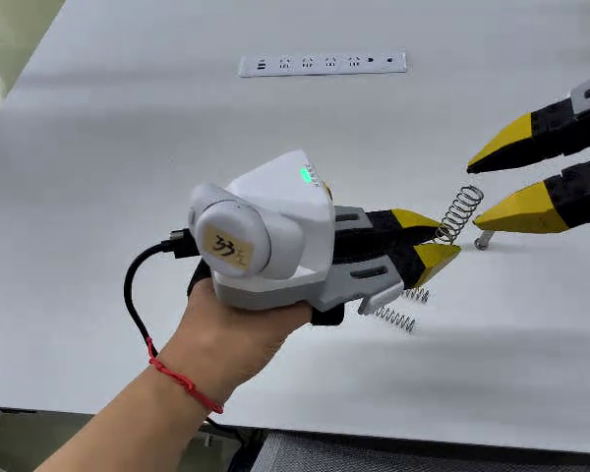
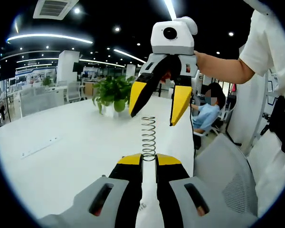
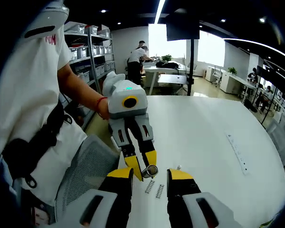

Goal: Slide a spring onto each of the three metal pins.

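Note:
My left gripper (image 1: 445,241) is held in a hand at mid-table, shut on the lower end of a coil spring (image 1: 459,211) that sticks up and to the right. In the left gripper view the spring (image 2: 148,137) rises straight from my shut left gripper (image 2: 149,159). My right gripper (image 1: 475,192) is open at the right, its yellow tips on either side of the spring's free end. A small metal pin (image 1: 484,239) stands on the table just below it. The right gripper view has the spring (image 3: 151,170) end-on, just ahead of my open right gripper (image 3: 152,174).
Two loose springs (image 1: 415,293) (image 1: 395,319) lie on the white table (image 1: 128,177) under the left gripper. A white power strip (image 1: 323,64) lies at the far side. A grey mesh chair (image 2: 228,175) sits by the table's near edge.

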Demonstrator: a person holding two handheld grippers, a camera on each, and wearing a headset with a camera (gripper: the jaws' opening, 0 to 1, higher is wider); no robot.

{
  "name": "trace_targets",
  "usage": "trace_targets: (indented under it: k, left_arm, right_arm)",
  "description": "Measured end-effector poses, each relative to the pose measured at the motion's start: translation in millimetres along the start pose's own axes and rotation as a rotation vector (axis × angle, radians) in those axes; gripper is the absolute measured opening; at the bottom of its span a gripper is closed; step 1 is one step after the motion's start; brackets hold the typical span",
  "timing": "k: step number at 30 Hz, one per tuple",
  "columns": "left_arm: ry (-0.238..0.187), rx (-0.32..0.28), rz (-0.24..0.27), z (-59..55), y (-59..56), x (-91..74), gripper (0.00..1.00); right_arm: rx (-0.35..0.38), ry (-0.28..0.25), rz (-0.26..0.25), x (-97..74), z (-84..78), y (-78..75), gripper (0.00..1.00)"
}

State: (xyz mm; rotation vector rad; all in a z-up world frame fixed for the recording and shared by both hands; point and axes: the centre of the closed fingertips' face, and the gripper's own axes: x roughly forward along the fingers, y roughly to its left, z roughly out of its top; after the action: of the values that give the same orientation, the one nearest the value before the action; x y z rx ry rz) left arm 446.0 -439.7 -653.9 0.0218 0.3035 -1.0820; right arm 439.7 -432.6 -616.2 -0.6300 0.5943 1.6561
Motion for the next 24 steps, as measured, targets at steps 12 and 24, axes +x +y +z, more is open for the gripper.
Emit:
trace_targets:
  k: [12, 24]
  left_arm:
    - [-0.004, 0.014, -0.026, 2.6, -7.6, 4.0, 0.06]
    - [-0.005, 0.026, -0.036, 4.1, -11.6, 5.7, 0.06]
  right_arm:
    - [-0.166, 0.237, 0.175, 11.2, -8.7, 7.9, 0.16]
    - [-0.231, 0.347, 0.248, 15.7, -17.8, 14.2, 0.11]
